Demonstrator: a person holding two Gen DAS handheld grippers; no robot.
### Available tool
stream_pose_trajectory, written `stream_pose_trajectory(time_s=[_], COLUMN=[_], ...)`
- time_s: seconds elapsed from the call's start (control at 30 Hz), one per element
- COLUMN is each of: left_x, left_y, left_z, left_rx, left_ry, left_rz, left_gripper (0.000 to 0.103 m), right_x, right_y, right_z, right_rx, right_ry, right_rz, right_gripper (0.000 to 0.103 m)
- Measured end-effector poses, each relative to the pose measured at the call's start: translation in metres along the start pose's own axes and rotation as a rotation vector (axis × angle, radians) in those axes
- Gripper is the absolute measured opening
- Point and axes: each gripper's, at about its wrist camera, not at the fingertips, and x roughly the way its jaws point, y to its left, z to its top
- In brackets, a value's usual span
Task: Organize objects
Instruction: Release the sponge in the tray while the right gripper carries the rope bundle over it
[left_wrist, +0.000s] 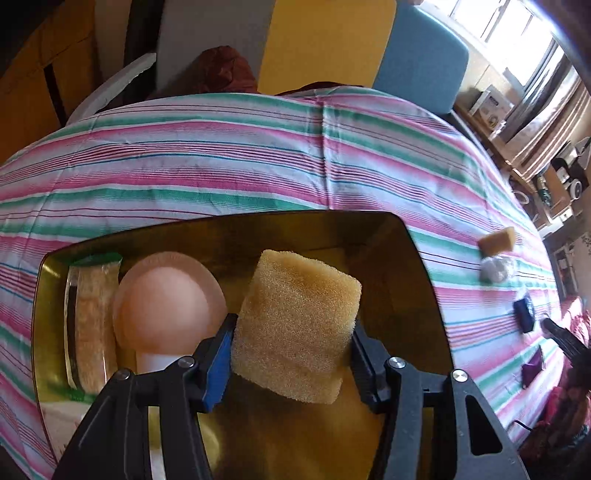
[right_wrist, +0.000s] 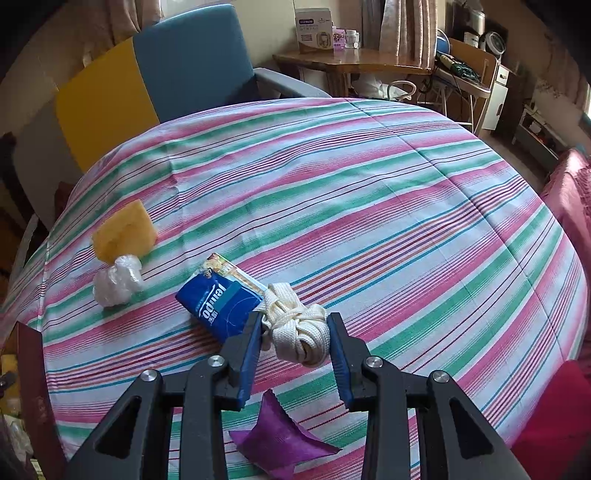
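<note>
My left gripper (left_wrist: 291, 332) is shut on a yellow sponge (left_wrist: 295, 325) and holds it over a gold tin box (left_wrist: 421, 258). In the box lie a pink powder puff (left_wrist: 166, 299) and a wrapped packet (left_wrist: 92, 321). My right gripper (right_wrist: 293, 325) is closed on a bundle of cream cloth tape (right_wrist: 299, 328) just above the striped tablecloth (right_wrist: 369, 206). A blue Tempo tissue pack (right_wrist: 221, 302) lies beside the bundle on its left. A second yellow sponge (right_wrist: 123, 230) and a crumpled clear bag (right_wrist: 116, 282) lie further left.
A purple pouch (right_wrist: 277, 439) lies under the right gripper near the table's front edge. A dark red box (right_wrist: 35, 387) stands at the left edge. A yellow and blue chair (right_wrist: 166, 74) stands behind the table. The second sponge (left_wrist: 496, 240) and the bag (left_wrist: 496, 269) also show in the left wrist view.
</note>
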Motion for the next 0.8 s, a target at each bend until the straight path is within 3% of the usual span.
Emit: stream_pose_trajectory(time_s=[0.13, 0.27, 0.37, 0.47, 0.67, 0.8], left_x=[0.011, 0.011, 0.002, -0.015, -0.101, -0.139], left_y=[-0.002, -0.002, -0.005, -0.003, 0.014, 0.047], left_z=[0.005, 0.006, 0.005, 0.004, -0.032, -0.075], left_rx=[0.027, 0.019, 0.042, 0.049, 0.094, 0.044], left_ry=[0.014, 0.014, 0.003, -0.027, -0.22, -0.282], left_rz=[0.022, 0.014, 0.006, 0.024, 0.028, 0.036], left_gripper=[0.058, 0.066, 0.074, 0.075, 0.075, 0.075], right_x=[-0.001, -0.001, 0.0, 0.0, -0.015, -0.033], right_y=[0.0, 0.001, 0.0, -0.001, -0.005, 0.015], right_z=[0.0, 0.0, 0.0, 0.0, 0.002, -0.001], right_rx=[0.003, -0.002, -0.001, 0.002, 0.028, -0.028], right_ry=[-0.006, -0.006, -0.005, -0.007, -0.075, -0.118], right_rz=[0.008, 0.009, 0.004, -0.001, 0.051, 0.143], right_gripper=[0.036, 0.036, 0.036, 0.036, 0.036, 0.036])
